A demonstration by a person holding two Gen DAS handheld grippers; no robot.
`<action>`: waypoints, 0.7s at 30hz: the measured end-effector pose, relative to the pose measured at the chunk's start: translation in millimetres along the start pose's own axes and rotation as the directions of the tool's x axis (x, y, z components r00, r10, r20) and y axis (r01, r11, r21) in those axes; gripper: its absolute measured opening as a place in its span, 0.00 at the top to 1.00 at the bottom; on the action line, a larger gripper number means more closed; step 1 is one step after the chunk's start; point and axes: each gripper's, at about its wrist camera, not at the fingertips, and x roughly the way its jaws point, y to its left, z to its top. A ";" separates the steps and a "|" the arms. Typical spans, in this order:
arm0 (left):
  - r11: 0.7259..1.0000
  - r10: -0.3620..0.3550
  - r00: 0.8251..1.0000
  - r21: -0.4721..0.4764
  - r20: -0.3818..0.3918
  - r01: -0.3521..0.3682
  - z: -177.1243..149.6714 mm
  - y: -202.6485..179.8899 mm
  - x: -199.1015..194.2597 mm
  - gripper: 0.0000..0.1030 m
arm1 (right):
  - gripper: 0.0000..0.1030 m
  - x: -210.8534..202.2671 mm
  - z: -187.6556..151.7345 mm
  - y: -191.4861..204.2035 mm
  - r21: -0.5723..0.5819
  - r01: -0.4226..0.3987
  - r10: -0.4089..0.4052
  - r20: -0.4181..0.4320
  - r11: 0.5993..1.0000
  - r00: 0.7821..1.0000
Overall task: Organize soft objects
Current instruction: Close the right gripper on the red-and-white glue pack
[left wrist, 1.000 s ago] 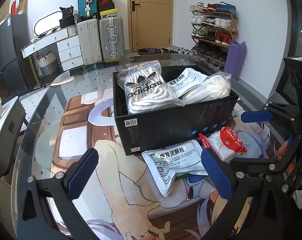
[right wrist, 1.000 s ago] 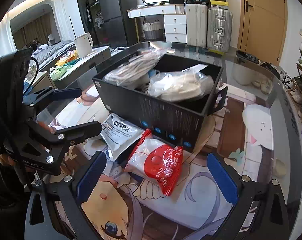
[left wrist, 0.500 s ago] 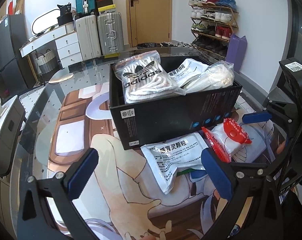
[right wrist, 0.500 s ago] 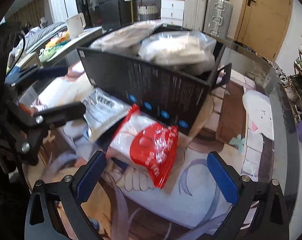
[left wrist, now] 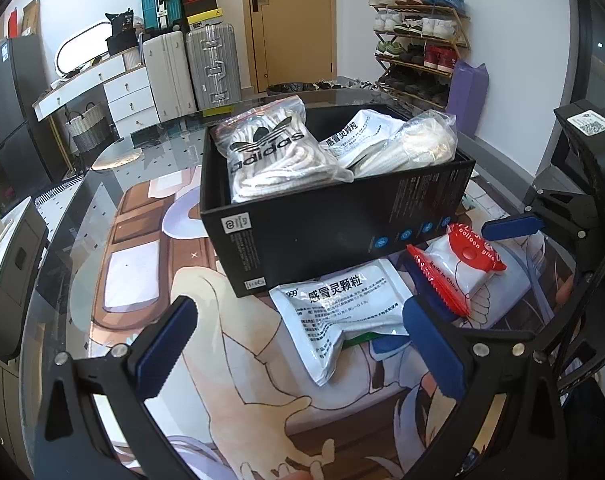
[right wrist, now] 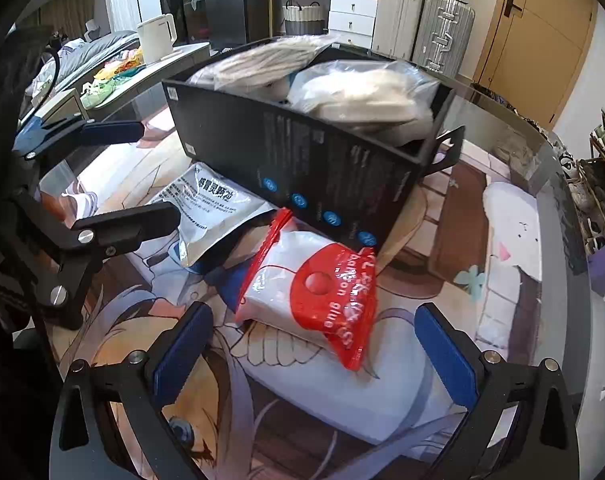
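Note:
A black box (left wrist: 310, 232) (right wrist: 334, 168) on the glass table holds an adidas bag of white laces (left wrist: 270, 152), a white medicine pouch (left wrist: 358, 136) and another clear bag of white cord (left wrist: 414, 148) (right wrist: 366, 96). In front of the box lie a white medicine pouch (left wrist: 342, 312) (right wrist: 206, 208) and a red-and-white balloon glue bag (left wrist: 458, 264) (right wrist: 314, 300). My left gripper (left wrist: 302, 344) is open, just short of the white pouch. My right gripper (right wrist: 314, 344) is open, its blue pads on either side of the red-and-white bag without touching it.
The glass table (left wrist: 114, 208) covers a printed cartoon mat. Suitcases (left wrist: 190, 68), a white dresser (left wrist: 114, 92), a door and a shoe rack (left wrist: 418, 44) stand behind. A side counter with a kettle (right wrist: 156, 36) lies to the left.
My right gripper has dropped and closed in on the red-and-white bag, which now lies between its pads. My left gripper has edged slightly nearer the box and white pouch.

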 end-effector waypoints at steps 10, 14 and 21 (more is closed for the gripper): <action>1.000 -0.006 1.000 -0.003 -0.004 0.006 0.8 1.2 0.9 0.00 | 0.01 3.3 0.4 -2.1 0.045 -0.027 0.025 0.030 0.999 0.999; 1.000 0.000 1.000 0.004 -0.007 0.000 -0.5 0.8 2.0 0.00 | 0.01 6.0 2.0 -3.9 0.056 -0.014 0.013 0.014 0.998 1.000; 1.000 -0.007 1.000 0.016 -0.011 0.007 -1.0 -0.3 2.4 0.00 | 0.08 1.3 0.8 -6.2 0.041 -0.026 0.025 0.026 0.999 0.999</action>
